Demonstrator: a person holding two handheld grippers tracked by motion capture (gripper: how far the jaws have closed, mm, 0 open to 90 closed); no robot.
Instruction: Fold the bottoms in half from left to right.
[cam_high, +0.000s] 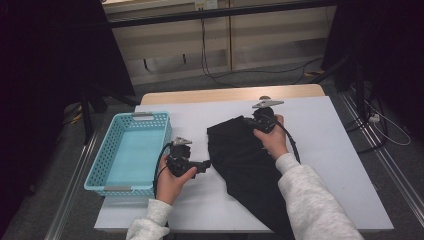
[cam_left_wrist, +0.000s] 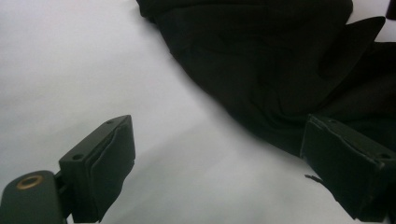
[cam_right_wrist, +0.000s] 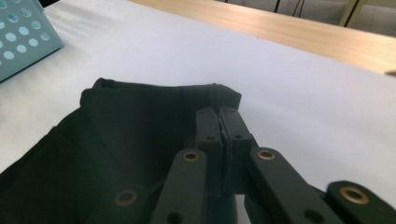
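Observation:
A black garment (cam_high: 245, 160) lies crumpled on the white table cover (cam_high: 325, 150), running from the middle toward the near edge. My right gripper (cam_high: 252, 122) is at the garment's far right corner. In the right gripper view its jaws (cam_right_wrist: 223, 123) are pressed together on the garment's hem (cam_right_wrist: 140, 126), which stands up around the tips. My left gripper (cam_high: 202, 166) lies level by the garment's left edge and points at it. Its jaws (cam_left_wrist: 219, 130) stand wide apart over bare cover, and the garment (cam_left_wrist: 261, 60) lies just ahead, behind the right jaw.
A light blue perforated basket (cam_high: 127, 117) stands empty at the left side of the table, and its corner (cam_right_wrist: 21, 37) appears in the right gripper view. A wooden table edge (cam_high: 225, 94) runs along the far side. Cables lie on the floor beyond.

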